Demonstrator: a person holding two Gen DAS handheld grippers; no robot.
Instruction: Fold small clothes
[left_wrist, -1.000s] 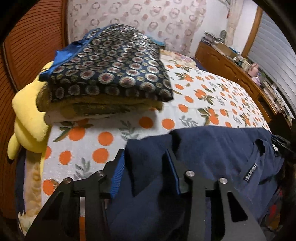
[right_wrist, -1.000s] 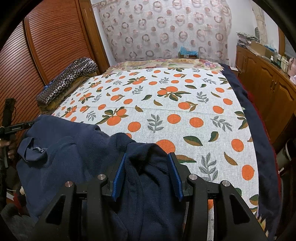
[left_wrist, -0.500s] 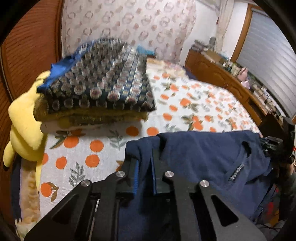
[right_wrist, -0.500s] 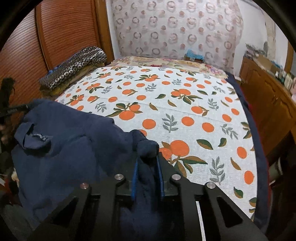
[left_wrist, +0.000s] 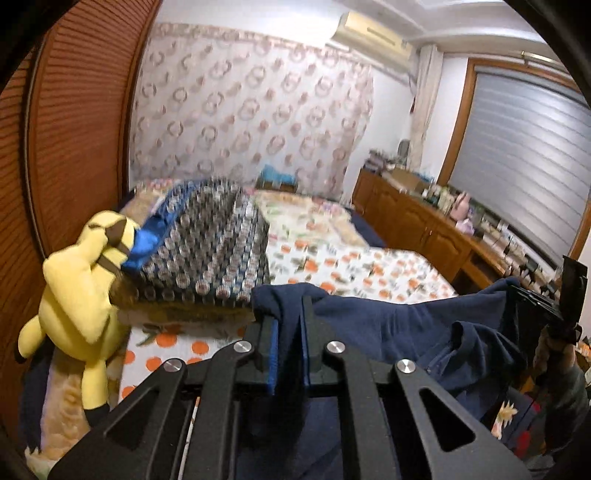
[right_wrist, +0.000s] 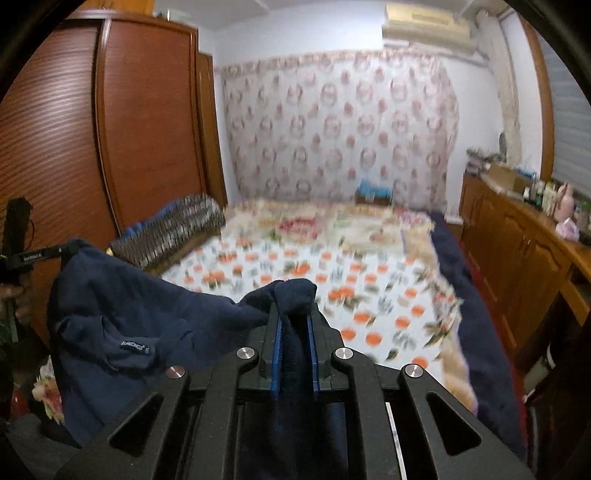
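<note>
A navy blue garment (left_wrist: 406, 325) hangs stretched between my two grippers, lifted above the near edge of the bed. My left gripper (left_wrist: 288, 332) is shut on one corner of it. My right gripper (right_wrist: 294, 328) is shut on the other corner, with fabric bunched between the blue pads. The garment (right_wrist: 122, 314) sags in the middle, and a collar with a label (right_wrist: 135, 347) shows in the right wrist view. The right gripper also shows at the far right of the left wrist view (left_wrist: 546, 306).
The bed has an orange-print sheet (right_wrist: 332, 280). A stack of folded patterned blankets (left_wrist: 210, 251) and a yellow plush toy (left_wrist: 81, 295) sit at its left side. A wooden wardrobe (right_wrist: 92, 147) stands left, a cluttered wooden cabinet (left_wrist: 443, 236) right.
Both grippers closed on the garment's corners, then lifted it up off the bed. The views tilted up to show the wall and curtain.
</note>
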